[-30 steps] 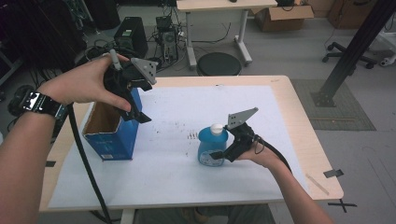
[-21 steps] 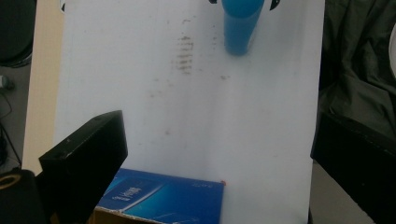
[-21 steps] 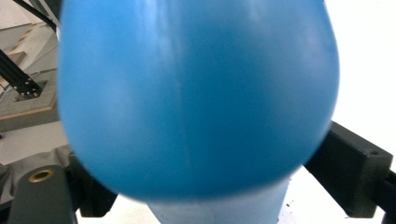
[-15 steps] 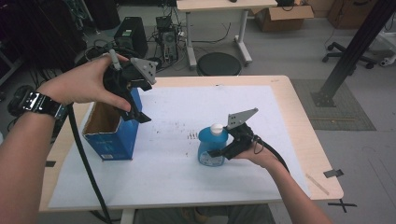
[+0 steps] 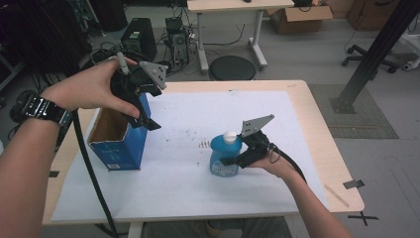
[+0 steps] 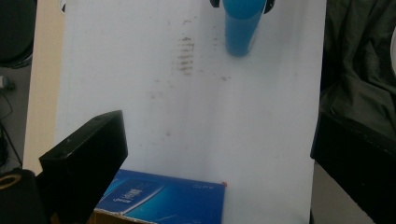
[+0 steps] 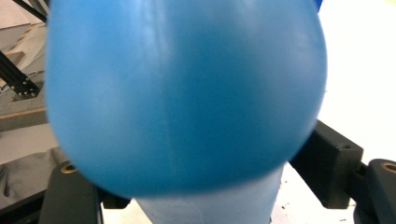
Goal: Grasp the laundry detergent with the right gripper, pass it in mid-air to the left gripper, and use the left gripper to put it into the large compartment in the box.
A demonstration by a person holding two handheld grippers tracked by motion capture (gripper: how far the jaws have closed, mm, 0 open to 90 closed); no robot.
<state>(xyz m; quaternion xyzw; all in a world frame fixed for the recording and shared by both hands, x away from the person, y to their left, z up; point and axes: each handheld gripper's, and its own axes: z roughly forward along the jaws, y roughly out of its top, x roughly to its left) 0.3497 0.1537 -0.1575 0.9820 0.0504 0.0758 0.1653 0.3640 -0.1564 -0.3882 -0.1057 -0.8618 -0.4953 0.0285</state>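
The right gripper (image 5: pixel 236 159) is sitting near the middle of the table, a little toward its right edge, and its jaws have just been closing on the blue bottle (image 5: pixel 225 156); in the right gripper view the bottle (image 7: pixel 187 98) is bulging between the two black jaws, which are pressing its sides. The bottle is standing upright with its white cap (image 5: pixel 229 136) on top. The left gripper (image 5: pixel 143 119) is hovering above the blue cardboard box (image 5: pixel 119 141), which is standing open-topped near the table's left edge; its jaws are spread wide with nothing between them, as the left gripper view is showing over the box's rim (image 6: pixel 163 200). A watch (image 5: pixel 44 109) is circling the left wrist.

A white sheet (image 5: pixel 188 188) is covering most of the wooden table (image 5: pixel 337 173), and a patch of dark smudges (image 5: pixel 203 144) is lying on it just left of the bottle. Strips of black tape (image 5: pixel 355 184) are sticking near the right front corner. Nothing is standing between the bottle and the box.

Beyond the far edge, a round black stool (image 5: pixel 232 68) is standing on the grey floor, with a computer tower (image 5: pixel 138 37), tangled cables, another table's legs (image 5: pixel 200 34) and a cardboard carton (image 5: pixel 302 12) farther back. An office chair's base (image 5: pixel 366 52) is showing at the right.
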